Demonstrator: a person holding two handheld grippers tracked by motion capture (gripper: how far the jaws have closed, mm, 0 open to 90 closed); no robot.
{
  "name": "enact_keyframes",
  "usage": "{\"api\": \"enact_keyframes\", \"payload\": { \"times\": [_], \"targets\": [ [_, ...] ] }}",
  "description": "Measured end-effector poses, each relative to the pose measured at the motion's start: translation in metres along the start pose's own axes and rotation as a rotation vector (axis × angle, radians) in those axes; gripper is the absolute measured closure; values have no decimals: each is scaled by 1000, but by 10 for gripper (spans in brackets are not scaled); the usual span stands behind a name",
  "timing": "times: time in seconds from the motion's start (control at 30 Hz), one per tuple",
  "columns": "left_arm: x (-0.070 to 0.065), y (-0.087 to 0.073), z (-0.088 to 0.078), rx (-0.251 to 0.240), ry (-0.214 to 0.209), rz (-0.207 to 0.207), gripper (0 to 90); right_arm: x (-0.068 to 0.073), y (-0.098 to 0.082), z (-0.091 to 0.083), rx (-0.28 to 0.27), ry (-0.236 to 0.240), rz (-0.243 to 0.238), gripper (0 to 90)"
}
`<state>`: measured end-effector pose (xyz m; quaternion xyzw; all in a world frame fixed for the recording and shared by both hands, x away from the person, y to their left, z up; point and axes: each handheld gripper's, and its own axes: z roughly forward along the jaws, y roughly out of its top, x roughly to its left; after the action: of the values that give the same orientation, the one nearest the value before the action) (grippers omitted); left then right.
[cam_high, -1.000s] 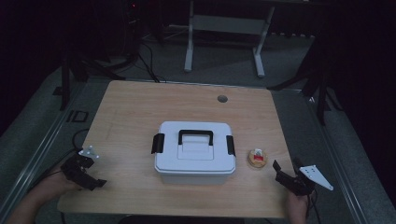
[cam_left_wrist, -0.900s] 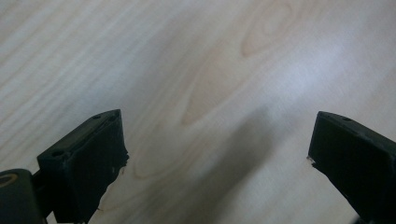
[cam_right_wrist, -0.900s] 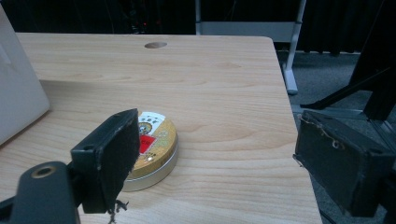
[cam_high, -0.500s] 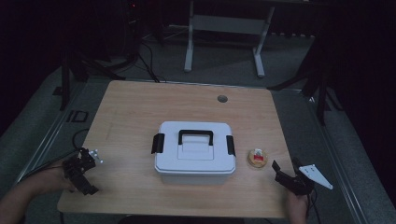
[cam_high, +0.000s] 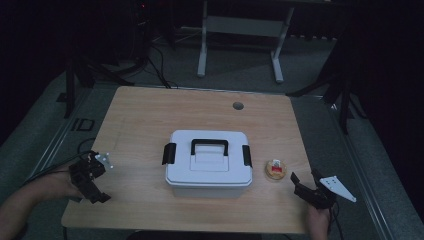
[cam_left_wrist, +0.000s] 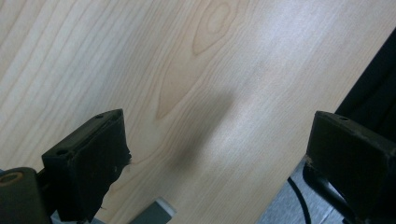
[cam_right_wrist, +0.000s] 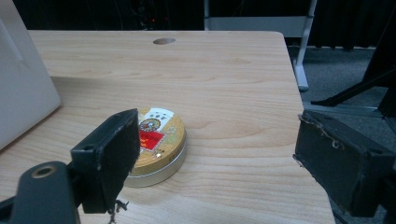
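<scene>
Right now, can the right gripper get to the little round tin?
Probably yes. The right gripper is open, the round tin sits just ahead of its jaws, and only bare table lies between; the white box stands off to the side.

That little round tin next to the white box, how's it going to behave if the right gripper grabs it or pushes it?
The round tin looks rigid, so it probably won't deform between the jaws. It lies flat and low on the table, so a push should slide it rather than tip or roll it. Its smooth, shiny metal rim may be slippery; the right gripper stands open just behind it.
</scene>
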<state>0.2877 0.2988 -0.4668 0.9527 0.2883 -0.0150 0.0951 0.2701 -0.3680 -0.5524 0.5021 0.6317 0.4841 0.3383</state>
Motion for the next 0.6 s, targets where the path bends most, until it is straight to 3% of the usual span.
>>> {"api": "enact_keyframes", "payload": {
  "times": [0.3, 0.6],
  "targets": [
    [-9, 26, -16, 13, -26, 82, 49, -1, 0, 0, 3, 6, 8, 139],
    [-20, 56, -34, 31, -10, 157, 50, 0, 0, 0, 4, 9, 5, 139]
  ]
}}
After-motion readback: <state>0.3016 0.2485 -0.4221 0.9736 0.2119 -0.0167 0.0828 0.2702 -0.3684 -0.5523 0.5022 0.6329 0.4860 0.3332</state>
